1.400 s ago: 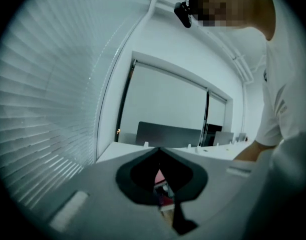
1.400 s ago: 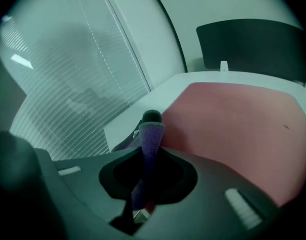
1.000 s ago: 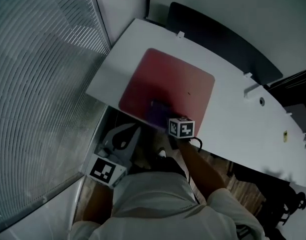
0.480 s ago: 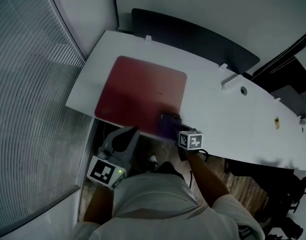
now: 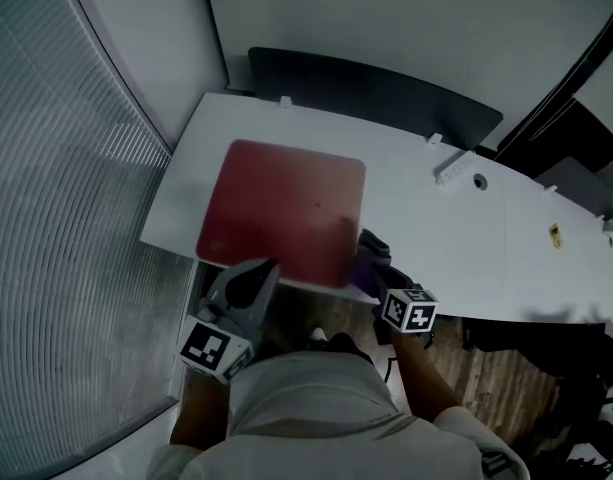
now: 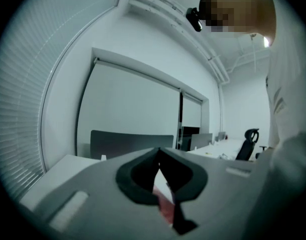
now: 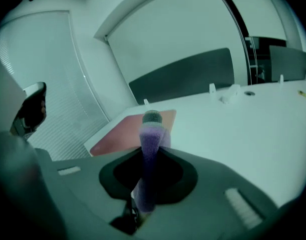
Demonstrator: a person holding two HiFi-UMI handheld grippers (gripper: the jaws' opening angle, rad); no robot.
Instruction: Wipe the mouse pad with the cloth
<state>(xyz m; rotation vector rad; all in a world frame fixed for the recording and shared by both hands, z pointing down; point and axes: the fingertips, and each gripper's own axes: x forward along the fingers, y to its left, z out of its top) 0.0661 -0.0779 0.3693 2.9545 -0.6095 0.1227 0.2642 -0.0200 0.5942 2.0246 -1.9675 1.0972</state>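
Since the earlier frames the right gripper [image 5: 374,248] has travelled from the near middle of the mouse pad [image 5: 281,203] to a position past its near right corner, and the cloth [image 5: 363,270] has travelled with it.

Head view: The red mouse pad lies flat on the white surface [image 5: 486,238], towards the surface's left end. The right gripper is at the near edge of the surface, just beside the pad's near right corner. The purple cloth shows at the jaws, against the pad's corner. Whether it overlaps the pad cannot be determined from this view. The left gripper [image 5: 264,268] is held below the near edge of the surface, off the pad, with its jaws directed towards the pad's near edge.

Left gripper view: The jaws of the left gripper [image 6: 158,154] meet at the tips. Nothing is held between them. A sliver of the mouse pad [image 6: 164,204] shows through the slit below the tips.

Right gripper view: The jaws of the right gripper [image 7: 153,120] are clamped on the cloth [image 7: 149,159]. The cloth stands between them as a narrow folded band that runs from the jaw throat up to the tips. The mouse pad [image 7: 120,131] lies ahead and to the left of the tips. The bare surface [image 7: 232,129] extends to the right.
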